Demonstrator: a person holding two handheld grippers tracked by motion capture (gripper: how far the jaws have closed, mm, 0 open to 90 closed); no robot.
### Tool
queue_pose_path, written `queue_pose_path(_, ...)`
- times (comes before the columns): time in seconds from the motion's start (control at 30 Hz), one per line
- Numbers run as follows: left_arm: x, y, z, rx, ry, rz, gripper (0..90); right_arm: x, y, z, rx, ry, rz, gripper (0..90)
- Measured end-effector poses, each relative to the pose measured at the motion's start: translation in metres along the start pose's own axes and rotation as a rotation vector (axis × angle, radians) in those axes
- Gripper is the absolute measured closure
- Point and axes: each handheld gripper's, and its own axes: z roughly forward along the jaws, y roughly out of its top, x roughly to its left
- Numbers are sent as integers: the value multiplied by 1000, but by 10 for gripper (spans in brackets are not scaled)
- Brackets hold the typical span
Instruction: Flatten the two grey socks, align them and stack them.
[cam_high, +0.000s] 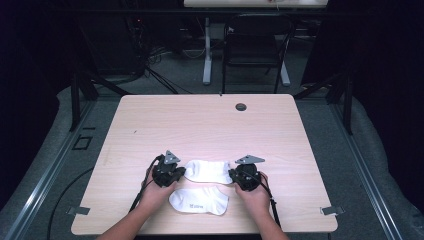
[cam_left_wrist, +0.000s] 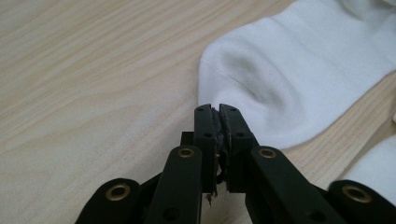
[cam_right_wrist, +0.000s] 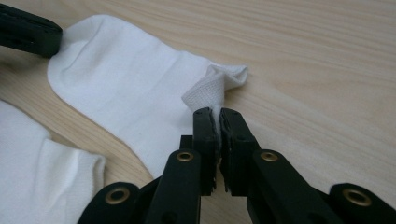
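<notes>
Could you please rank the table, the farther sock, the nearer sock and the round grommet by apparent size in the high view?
1. table
2. nearer sock and farther sock, about alike
3. round grommet

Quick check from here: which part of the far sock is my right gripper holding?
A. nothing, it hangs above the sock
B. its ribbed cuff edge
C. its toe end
B. In the right gripper view, the right gripper pinches the far sock by its raised ribbed cuff edge.

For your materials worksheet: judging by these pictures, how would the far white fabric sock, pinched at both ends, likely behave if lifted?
The far white fabric sock would probably sag between the left gripper and right gripper: its cuff already crumples upward. It looks thin and flat on the table, so likely light, and unlikely to roll or break.
</notes>
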Motion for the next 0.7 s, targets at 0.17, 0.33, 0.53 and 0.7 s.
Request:
queue_pose_path(0.17,-2,0,-1,7,5,15,858,-1,-2,-2,30,-10,11,808)
queue_pose_path(0.33,-1,0,-2,13,-2,7,842,-3,2,-17,-38,-8,47,740)
queue_pose_path(0.53,-1,0,-2,14,-5,4,832,1,8,-24,-102,-14,16,702)
queue_pose_path(0.7,-1,-1,-2,11,-6,7,832,10,11,-13,-102,25,-42,734)
